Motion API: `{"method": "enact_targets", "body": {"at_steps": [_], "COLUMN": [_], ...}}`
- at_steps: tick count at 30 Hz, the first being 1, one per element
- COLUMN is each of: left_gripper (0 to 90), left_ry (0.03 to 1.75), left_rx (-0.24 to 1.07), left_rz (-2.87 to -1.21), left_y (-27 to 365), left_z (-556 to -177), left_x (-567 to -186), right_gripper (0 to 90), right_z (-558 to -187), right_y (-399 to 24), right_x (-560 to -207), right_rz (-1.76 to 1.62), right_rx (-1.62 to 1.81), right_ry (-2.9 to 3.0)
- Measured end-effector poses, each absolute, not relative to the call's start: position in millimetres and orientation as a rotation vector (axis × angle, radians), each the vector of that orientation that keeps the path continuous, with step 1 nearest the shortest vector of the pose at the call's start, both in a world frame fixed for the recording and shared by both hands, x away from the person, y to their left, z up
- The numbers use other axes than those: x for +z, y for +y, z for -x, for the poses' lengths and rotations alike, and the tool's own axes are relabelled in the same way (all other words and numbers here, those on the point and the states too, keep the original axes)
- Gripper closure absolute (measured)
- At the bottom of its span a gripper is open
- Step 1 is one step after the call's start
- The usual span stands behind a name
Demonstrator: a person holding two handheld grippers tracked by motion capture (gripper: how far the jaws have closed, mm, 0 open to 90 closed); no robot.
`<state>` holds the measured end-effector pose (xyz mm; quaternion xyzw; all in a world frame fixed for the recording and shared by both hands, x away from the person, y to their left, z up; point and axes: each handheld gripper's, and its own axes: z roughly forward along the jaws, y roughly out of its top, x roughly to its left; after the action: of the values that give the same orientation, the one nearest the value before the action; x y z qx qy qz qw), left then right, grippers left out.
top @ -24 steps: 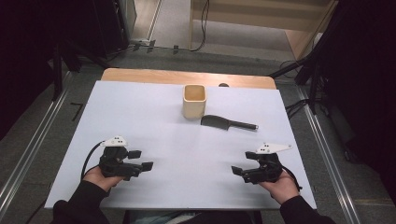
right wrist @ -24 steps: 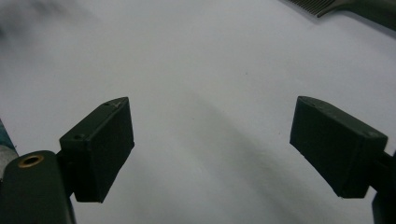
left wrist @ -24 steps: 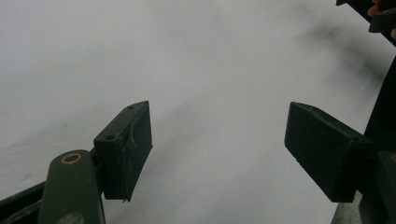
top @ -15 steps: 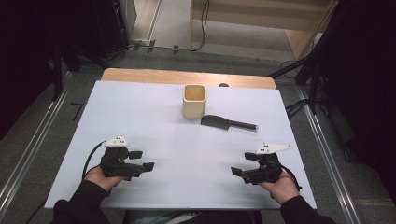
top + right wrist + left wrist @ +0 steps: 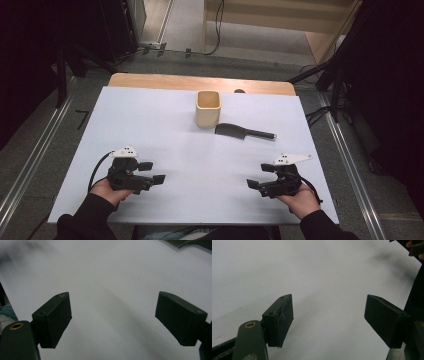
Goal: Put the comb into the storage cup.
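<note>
Both grippers rested low at the near table edge, unmoved since earlier frames. Left gripper and right gripper — jaws spread, empty. Comb lay beside cup, untouched — work not begun.

The right tongs stand wide open, with nothing between the two black jaws. One jaw rises at about eight o'clock, the other at about four o'clock, and both hang over the bare white bench. At one o'clock, at the top edge, lies the toothed edge of a dark comb, well apart from the jaws. A bit of bluish cloth shows at nine o'clock.
</note>
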<state>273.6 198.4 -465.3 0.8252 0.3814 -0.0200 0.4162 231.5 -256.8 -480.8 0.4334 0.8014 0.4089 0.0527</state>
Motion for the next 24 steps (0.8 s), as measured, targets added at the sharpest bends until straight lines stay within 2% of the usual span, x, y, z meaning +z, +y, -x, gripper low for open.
{"method": "enact_targets", "body": {"at_steps": [24], "left_gripper": [23.9], "left_ry": [0.960], "left_rx": [-0.055], "left_rz": [-2.067], "left_y": [197.9], "left_z": [-275.6], "left_x": [-464.9], "right_gripper": [12.0], "right_z": [-232.2], "right_y": [-258.9], "right_x": [-480.9], "right_rz": [-1.320], "right_rx": [1.266], "right_ry": [2.429]}}
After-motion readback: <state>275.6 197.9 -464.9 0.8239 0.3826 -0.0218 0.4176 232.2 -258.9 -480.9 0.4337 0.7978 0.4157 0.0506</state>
